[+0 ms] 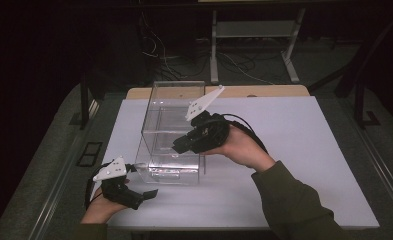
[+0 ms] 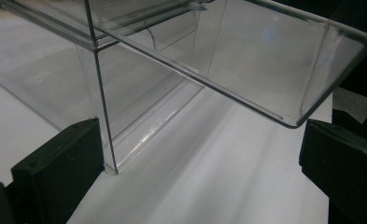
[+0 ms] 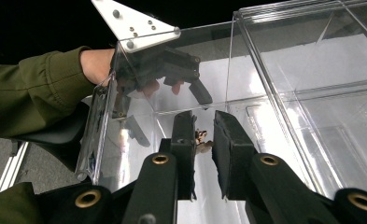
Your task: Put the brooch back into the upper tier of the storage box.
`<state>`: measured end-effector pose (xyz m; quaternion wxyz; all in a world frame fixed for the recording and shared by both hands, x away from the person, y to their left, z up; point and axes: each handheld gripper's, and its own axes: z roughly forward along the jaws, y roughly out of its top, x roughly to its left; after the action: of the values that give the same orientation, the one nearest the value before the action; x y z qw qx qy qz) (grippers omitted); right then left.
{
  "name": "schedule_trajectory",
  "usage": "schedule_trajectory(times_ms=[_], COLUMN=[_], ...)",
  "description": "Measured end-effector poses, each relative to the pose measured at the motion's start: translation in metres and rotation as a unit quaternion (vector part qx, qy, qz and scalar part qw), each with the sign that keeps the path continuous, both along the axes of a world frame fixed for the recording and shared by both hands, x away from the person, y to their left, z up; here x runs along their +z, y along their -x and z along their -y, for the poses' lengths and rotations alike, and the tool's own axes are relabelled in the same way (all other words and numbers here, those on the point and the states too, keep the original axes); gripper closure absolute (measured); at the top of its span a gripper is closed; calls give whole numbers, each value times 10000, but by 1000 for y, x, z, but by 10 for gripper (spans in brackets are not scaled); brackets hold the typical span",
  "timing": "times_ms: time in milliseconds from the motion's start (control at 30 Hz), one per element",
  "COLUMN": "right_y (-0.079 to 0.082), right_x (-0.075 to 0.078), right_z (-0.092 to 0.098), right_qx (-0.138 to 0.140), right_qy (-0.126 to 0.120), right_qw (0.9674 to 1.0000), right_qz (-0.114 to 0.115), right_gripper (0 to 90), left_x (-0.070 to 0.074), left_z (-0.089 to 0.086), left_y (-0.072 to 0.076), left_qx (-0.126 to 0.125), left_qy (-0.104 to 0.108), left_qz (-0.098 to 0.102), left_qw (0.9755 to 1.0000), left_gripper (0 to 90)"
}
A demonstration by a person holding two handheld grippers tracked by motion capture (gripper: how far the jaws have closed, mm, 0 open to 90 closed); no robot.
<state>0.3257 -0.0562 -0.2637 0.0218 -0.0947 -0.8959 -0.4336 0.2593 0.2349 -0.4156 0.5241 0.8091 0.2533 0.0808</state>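
Your right gripper [image 1: 180, 145] reaches from the right into the clear box [image 1: 171, 131], which stands on the white table [image 1: 304, 150] left of its middle, its long side running near to far. The box is see-through, with an inner divider or shelf across it about halfway along. In the right gripper view your two black jaws stand nearly together with a narrow gap, and a small brownish thing [image 3: 201, 140] sits in that gap, just past the pads; you cannot tell from the pictures whether the jaws press on it, nor what it is. The jaws point into the near part of the box, with the clear floor and walls around them. Your left gripper [image 1: 146, 194] rests low at the near left of the table, just near of the box's near left corner and apart from it. In the left gripper view its jaws stand wide apart with nothing between them but the white table; the box's bottom corner [image 2: 110, 168] lies just ahead of the left jaw, and a rounded clear edge of the box hangs above the right jaw. The right gripper view also catches your left hand [image 3: 97, 63] and that gripper's grey plate [image 3: 133, 23] through the box wall.
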Motion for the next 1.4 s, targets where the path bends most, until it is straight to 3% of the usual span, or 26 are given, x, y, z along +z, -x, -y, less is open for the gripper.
schedule_trajectory(times_ms=[300,533,1000,1400], right_y=[0,2,4,1], right_x=[1,6,16,7], right_z=[1,9,43,75], right_qx=[-59,-69,-173,-452], right_qy=[-108,-375,-777,-1017], right_qw=[9999,9991,9966,9936], right_qz=[-9,-167,-207,-216], right_gripper=[677,664,626,561], left_x=[0,0,0,-1], left_z=[0,0,1,-1], left_y=[0,0,0,0], left_qx=[-7,3,25,37], left_qy=[-2,-11,-15,-21], left_qz=[-9,-16,-31,-28], left_qw=[10000,10000,10000,10000], left_gripper=[0,0,0,0])
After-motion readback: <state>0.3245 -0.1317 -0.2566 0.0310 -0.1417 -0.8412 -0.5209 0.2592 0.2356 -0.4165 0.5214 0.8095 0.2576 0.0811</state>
